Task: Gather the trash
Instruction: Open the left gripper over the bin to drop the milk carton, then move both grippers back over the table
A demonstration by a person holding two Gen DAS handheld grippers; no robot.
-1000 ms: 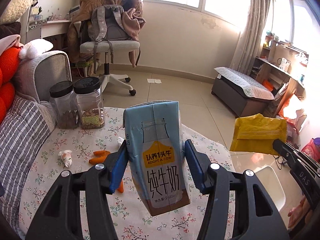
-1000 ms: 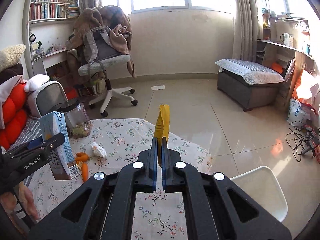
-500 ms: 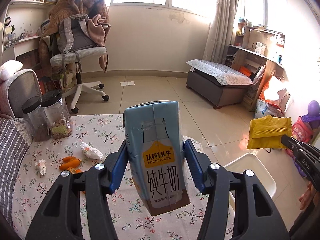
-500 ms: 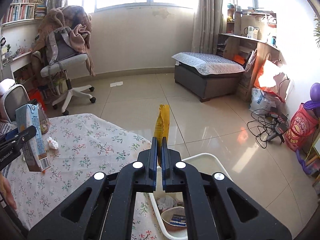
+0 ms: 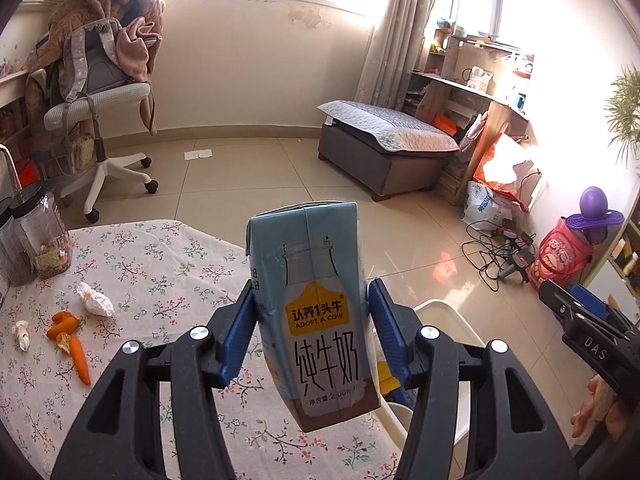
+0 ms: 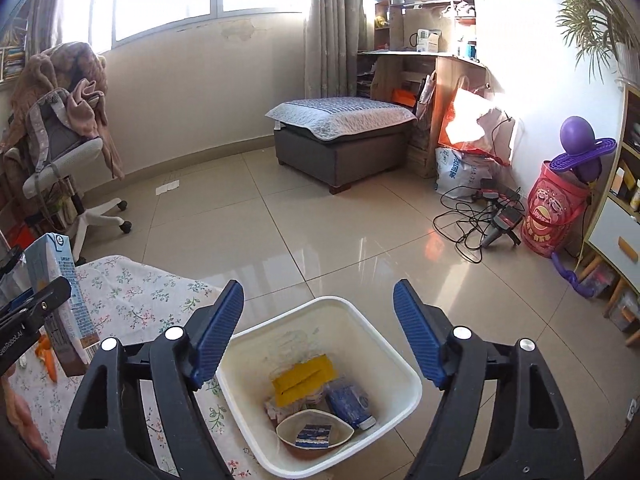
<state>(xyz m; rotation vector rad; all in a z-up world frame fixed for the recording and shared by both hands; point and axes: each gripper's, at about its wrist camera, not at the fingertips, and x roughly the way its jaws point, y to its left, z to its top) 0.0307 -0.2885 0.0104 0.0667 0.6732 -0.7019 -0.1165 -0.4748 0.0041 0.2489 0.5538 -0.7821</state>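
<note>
The left gripper (image 5: 312,340) pinches a milk carton (image 5: 316,312) upright above the tabletop's (image 5: 160,276) edge, ready for the white bin (image 6: 320,384) beside it. The right gripper (image 6: 318,332) hangs over that bin with fingers spread and empty; a yellow wrapper (image 6: 302,378) lies inside.

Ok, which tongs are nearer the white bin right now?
Right. The right tongs hang open directly over the white bin; the left tongs, gripping the milk carton, sit beside it over the table edge.
</note>
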